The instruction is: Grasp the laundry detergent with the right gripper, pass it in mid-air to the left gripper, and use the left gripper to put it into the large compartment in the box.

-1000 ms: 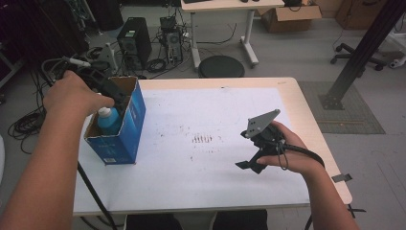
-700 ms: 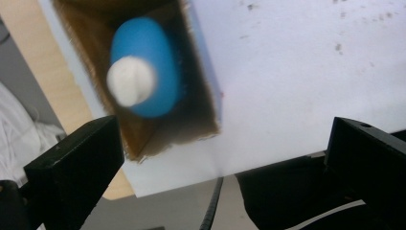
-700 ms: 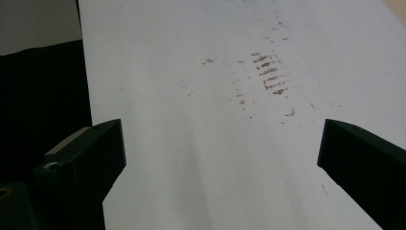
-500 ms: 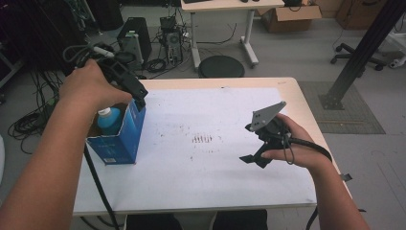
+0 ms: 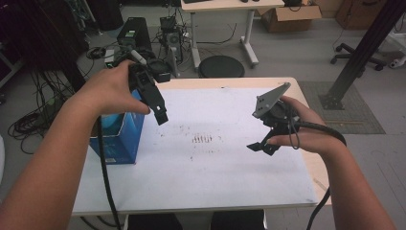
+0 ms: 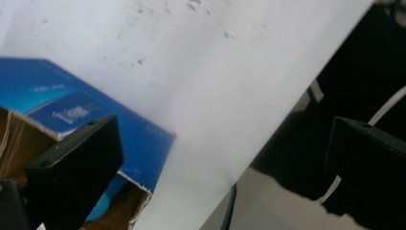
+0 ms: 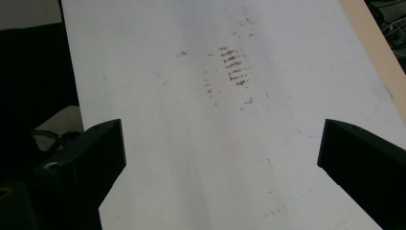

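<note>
The box (image 5: pixel 117 139) is blue, with its top flaps open, and it stands on the left part of the worktop (image 5: pixel 215 167). Inside it there is a light blue thing (image 5: pixel 109 125); I cannot tell what it is. In the left claw view the box (image 6: pixel 95 115) lies low and to the left of the jaws, so the left claw (image 5: pixel 160 115) hangs above the box's right edge and a little beyond it. Its jaws are wide apart and hold nothing.

The right claw (image 5: pixel 261 146) hovers over the bare worktop, well apart from the box, with a patch of brown marks (image 5: pixel 203 139) between the two claws. Its jaws are also spread and empty; the right claw view shows the same marks (image 7: pixel 234 69) ahead of them.

I judge that the step in hand is work with the box or its content. The next move probably calls for the left claw to go down into the opening or to the box wall, with the jaws closing only once the target is between them.

There is pale writing on the blue side (image 6: pixel 67 114), but it is too blurred to read.
</note>
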A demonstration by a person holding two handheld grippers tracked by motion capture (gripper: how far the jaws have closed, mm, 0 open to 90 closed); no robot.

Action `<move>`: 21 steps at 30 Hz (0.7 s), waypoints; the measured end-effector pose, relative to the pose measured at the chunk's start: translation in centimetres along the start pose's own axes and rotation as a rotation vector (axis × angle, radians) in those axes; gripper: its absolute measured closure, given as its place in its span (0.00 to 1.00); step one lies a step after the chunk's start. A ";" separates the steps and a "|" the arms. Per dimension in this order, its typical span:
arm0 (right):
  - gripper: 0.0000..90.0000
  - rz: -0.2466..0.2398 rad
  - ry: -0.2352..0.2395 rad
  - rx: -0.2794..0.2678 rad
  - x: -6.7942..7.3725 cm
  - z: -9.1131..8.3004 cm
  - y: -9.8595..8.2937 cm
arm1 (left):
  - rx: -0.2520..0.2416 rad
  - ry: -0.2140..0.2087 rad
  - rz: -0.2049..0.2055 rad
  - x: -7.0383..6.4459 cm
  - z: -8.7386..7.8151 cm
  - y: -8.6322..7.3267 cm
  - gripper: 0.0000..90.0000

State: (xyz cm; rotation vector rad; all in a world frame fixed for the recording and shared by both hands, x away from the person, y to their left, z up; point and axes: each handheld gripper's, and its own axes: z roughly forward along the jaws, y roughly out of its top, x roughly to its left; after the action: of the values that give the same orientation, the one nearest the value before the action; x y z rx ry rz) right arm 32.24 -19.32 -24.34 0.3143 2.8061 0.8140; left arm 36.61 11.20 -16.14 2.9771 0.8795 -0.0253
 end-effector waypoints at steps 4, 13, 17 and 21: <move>0.03 -0.018 -0.006 0.052 -0.2 -0.7 1.0 | -0.009 -0.009 0.107 -1.2 0.4 0.4 0.00; 0.04 -0.081 0.041 0.194 -0.4 -0.3 2.5 | 0.018 -0.036 0.249 -3.1 2.0 0.8 0.00; 0.04 -0.096 0.058 0.251 -0.7 0.1 2.5 | 0.044 -0.041 0.286 -3.5 3.0 0.7 0.00; 0.04 -0.083 0.071 0.277 -1.3 0.4 2.1 | 0.054 -0.060 0.314 -3.7 3.6 0.4 0.00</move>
State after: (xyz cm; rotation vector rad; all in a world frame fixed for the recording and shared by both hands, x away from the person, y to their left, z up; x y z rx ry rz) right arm 33.85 -17.73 -23.35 0.2126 2.9769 0.4258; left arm 33.74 8.72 -19.64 3.1087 0.4043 -0.1294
